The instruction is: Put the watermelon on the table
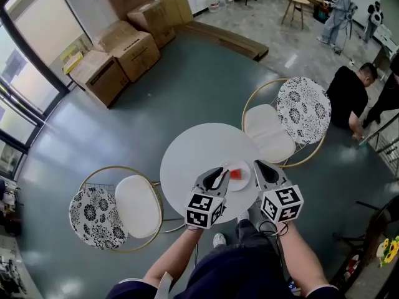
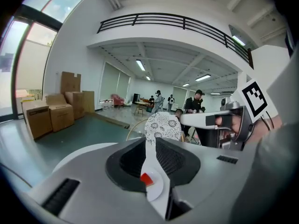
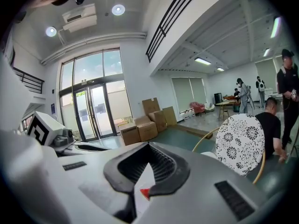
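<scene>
A small red watermelon piece (image 1: 235, 174) lies on a white plate (image 1: 243, 166) at the near right of the round white table (image 1: 190, 157). My left gripper (image 1: 216, 180) hovers just left of the plate, its jaws a narrow gap apart with nothing between them. In the left gripper view (image 2: 150, 143) the watermelon (image 2: 146, 178) and plate (image 2: 158, 192) show through that gap. My right gripper (image 1: 262, 169) hangs just right of the plate, jaws together and empty. The right gripper view (image 3: 148, 165) shows the watermelon (image 3: 145, 193) below its tips.
A chair with a floral cushion (image 1: 93, 215) stands to the table's left, another (image 1: 303, 109) to its right. Cardboard boxes (image 1: 124, 42) are stacked at the far left. A person crouches (image 1: 349, 95) beside the right chair; others stand farther back.
</scene>
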Available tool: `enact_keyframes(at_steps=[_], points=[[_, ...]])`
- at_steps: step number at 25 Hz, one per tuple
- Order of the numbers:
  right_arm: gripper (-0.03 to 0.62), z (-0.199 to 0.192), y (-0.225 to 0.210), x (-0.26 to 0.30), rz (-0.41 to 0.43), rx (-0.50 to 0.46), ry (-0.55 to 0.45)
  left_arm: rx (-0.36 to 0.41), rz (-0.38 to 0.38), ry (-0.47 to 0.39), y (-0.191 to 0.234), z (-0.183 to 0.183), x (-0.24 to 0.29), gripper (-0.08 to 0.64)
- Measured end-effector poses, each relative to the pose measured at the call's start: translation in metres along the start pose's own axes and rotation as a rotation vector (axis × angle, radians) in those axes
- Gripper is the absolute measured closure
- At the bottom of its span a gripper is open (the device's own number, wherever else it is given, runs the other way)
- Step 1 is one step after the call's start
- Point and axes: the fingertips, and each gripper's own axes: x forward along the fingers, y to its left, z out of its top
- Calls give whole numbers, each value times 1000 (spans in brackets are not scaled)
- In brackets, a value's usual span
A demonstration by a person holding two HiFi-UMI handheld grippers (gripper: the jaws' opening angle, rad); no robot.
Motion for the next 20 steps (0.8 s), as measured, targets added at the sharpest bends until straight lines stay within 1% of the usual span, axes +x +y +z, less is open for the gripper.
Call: enact_keyframes(at_steps=[3, 7, 10, 13, 17, 20], points=[[589, 8, 4, -6, 1, 16, -24, 30, -9, -53, -7, 22, -8, 531], [589, 19, 9, -11, 7, 26, -52, 36, -44, -105, -16, 44, -17, 554], [589, 26, 14, -14, 2, 10, -70, 25, -75, -125, -21, 53, -23, 554], [589, 32, 21, -17, 4, -9, -83, 28, -87, -135, -23, 58, -28, 554], [589, 39, 31, -20, 29, -32, -96, 29, -90, -143, -25, 61, -34, 554], [589, 42, 36, -23, 55, -17, -124, 21, -99, -145, -27, 58, -37, 554]])
